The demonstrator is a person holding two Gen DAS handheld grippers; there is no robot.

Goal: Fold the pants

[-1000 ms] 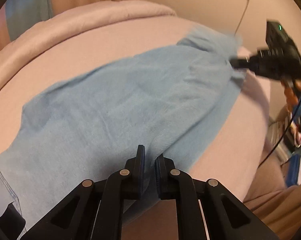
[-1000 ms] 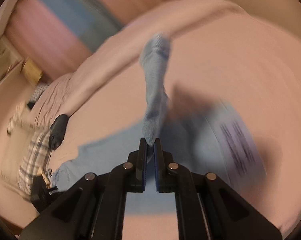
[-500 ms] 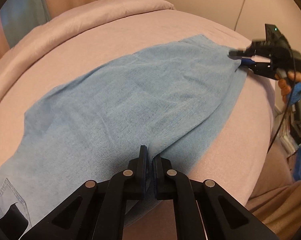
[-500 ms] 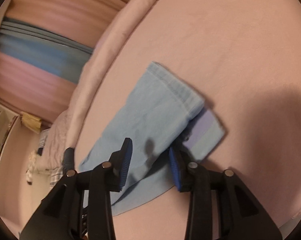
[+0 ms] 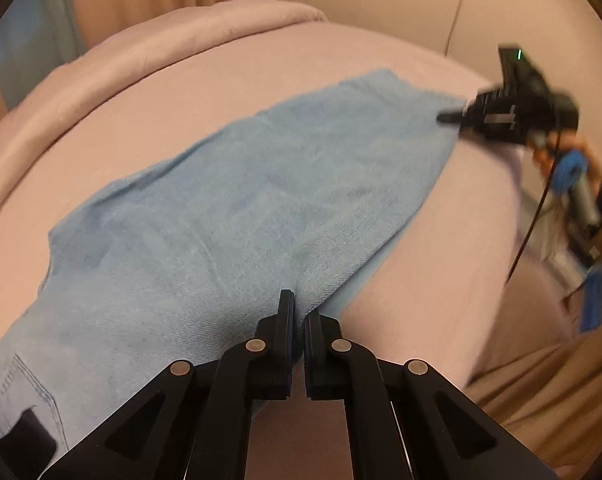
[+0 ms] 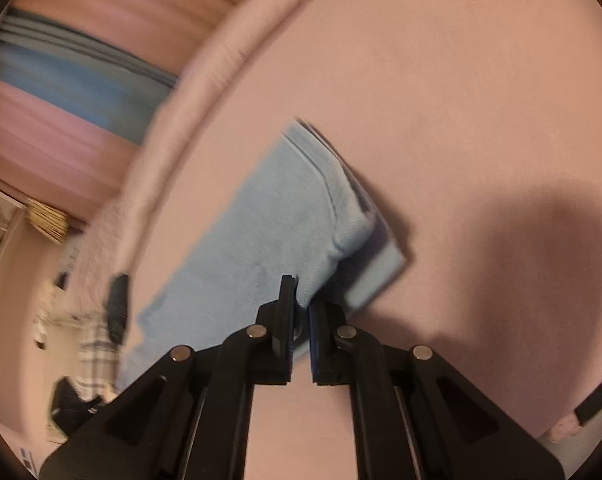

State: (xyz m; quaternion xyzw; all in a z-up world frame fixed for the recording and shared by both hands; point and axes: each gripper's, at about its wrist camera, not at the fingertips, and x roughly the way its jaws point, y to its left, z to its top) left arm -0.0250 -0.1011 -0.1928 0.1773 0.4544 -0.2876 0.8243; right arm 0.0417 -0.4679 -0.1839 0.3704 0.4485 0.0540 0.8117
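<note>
I see light blue denim pants (image 5: 237, 208) on a pale pink bed (image 5: 453, 248). Both grippers look black, and the curtain (image 6: 61, 92) behind shows pink and blue bands.

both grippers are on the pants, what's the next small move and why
Probably lift both ends together and carry the leg end toward the waist. The left gripper is shut on the pants near the pocket end, the right gripper is shut on the hem end, and the fabric lies flat on the bed, legs stacked.

One pair of light-blue denim pants (image 5: 237, 216), one pink-covered bed (image 5: 261, 76), two black two-finger grippers (image 5: 299, 308) (image 6: 301, 312).
</note>
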